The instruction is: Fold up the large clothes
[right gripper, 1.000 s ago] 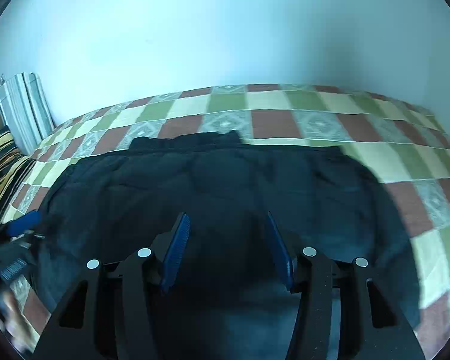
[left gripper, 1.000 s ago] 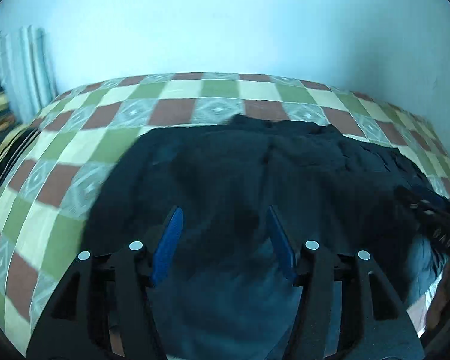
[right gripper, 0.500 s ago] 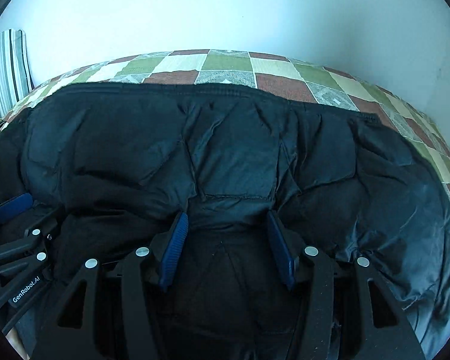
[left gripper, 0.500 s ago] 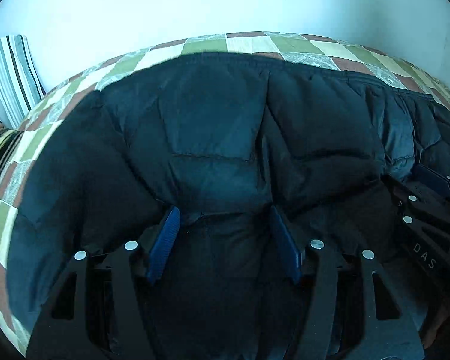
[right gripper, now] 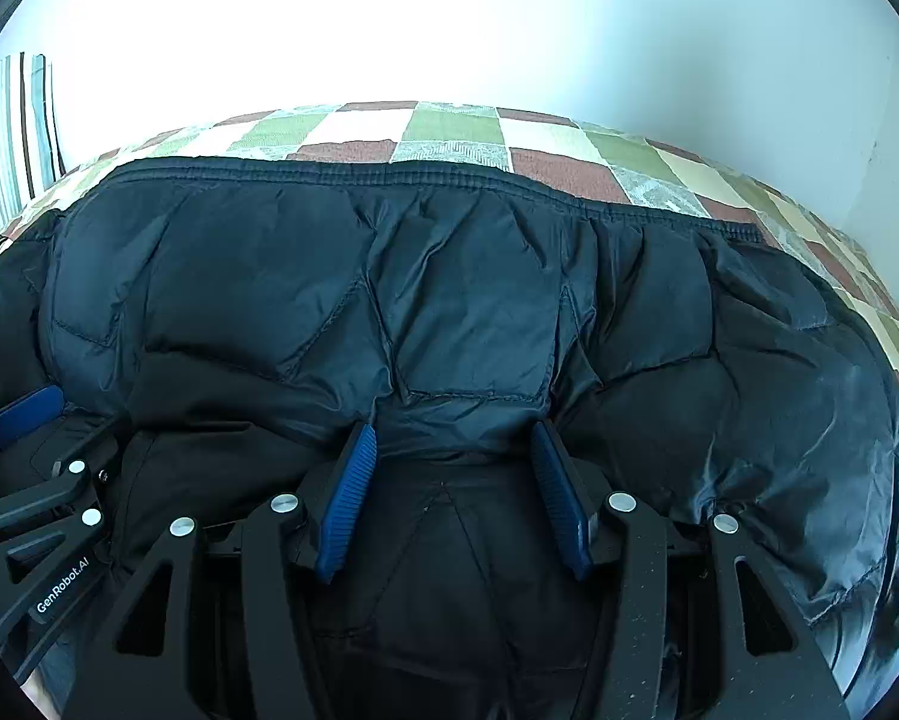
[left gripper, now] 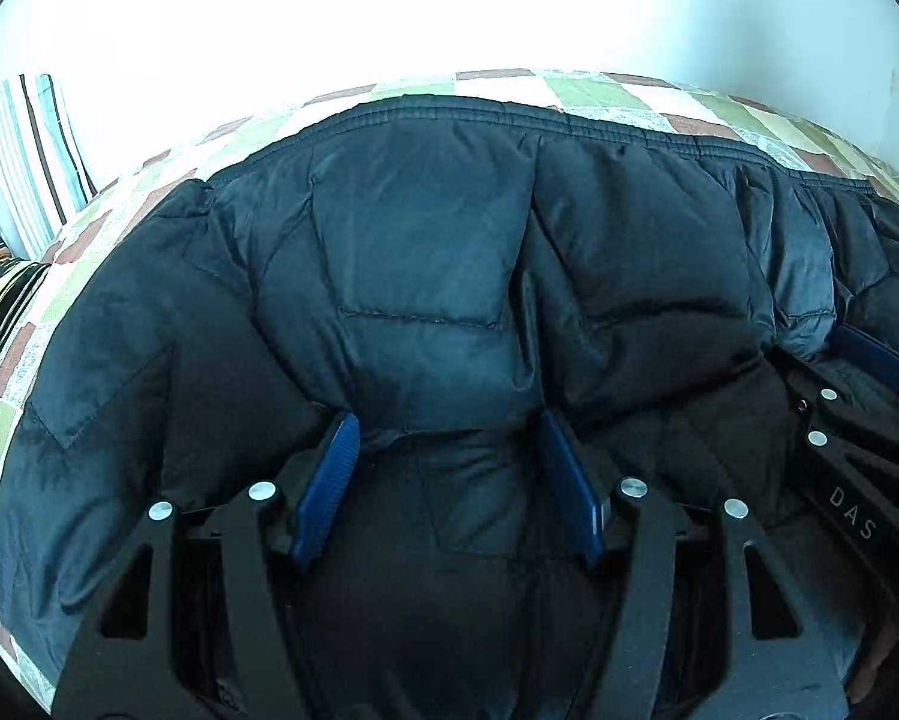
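Striped cushion [left gripper: 26, 144] far left of the left gripper [left gripper: 446, 468], propped against the white wall [left gripper: 389, 12]. Left gripper's fingers spread wide, low over the dark quilted jacket [left gripper: 425, 276]; padded fabric bulges up between the blue pads [left gripper: 328, 495], not pinched. Jacket fills the space ahead of both grippers, its ribbed hem at the far edge, lying on the checked bedspread [right gripper: 455, 129]. Right gripper [right gripper: 452, 480] just beside the left one, fingers likewise spread over the jacket, a fold rising between them. Bedspread shows beyond, to the right.
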The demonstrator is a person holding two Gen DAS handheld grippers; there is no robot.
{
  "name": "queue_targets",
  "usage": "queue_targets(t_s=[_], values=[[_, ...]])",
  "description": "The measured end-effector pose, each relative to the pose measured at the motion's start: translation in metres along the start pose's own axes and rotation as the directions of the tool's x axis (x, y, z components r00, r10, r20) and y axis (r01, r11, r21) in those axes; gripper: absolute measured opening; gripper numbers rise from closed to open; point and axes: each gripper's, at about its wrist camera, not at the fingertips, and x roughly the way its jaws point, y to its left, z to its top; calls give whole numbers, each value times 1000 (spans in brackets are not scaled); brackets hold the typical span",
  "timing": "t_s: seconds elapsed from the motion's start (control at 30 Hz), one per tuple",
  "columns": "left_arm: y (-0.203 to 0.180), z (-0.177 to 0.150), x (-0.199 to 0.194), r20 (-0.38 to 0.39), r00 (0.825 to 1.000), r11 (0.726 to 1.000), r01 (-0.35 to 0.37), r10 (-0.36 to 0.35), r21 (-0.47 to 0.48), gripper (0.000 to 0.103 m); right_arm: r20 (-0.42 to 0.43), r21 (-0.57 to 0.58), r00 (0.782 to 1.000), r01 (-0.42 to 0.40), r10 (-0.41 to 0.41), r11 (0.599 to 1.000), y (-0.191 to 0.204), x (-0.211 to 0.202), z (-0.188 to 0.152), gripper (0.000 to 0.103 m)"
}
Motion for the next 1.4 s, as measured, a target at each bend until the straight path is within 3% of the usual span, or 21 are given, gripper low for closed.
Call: queue_targets(t_s=[0.2,0.3,0.43,0.5,0.7,0.77,0.83,0.9,1.03,1.23,1.4], values=[[1,4,-10,3,1000,1000,0,0,12,62,15,-3,1000,-4,4,1000,-1,-13,4,55],[8,6,-25,6,1000,1000,15,-15,28,64,18,3,999,-30,30,1000,-6,-31,5,61],[33,0,-51,6,1000,1000,27,-27,9,79,61,-1,997,-50,49,999,-25,-70,-3,76],[53,-7,-66,25,1000,1000,15,-15,-9,84,77,1,996,-46,46,999,-44,-90,-11,78],[150,-50,-89,-23,999,980,-45,42,-195,87,35,89,999,4,-7,996,-127,-118,-42,79],[172,-61,-85,-52,999,966,-26,13,-259,87,6,122,1000,15,-16,992,-149,-116,-51,79],[188,-72,-80,-76,995,944,43,-71,-328,87,-28,170,1000,11,-7,985,-167,-111,-59,79],[191,-77,-76,-73,987,922,109,-145,-371,87,-48,206,999,0,10,978,-176,-106,-65,79],[175,-75,-67,-51,976,912,179,-212,-368,88,-82,252,996,-24,46,967,-182,-95,-72,79],[167,-74,-55,-35,977,906,184,-212,-381,91,-87,233,996,-6,27,972,-177,-88,-76,82],[168,-74,-50,-40,978,893,171,-205,-416,86,-59,215,998,30,-17,976,-183,-97,-72,82]])
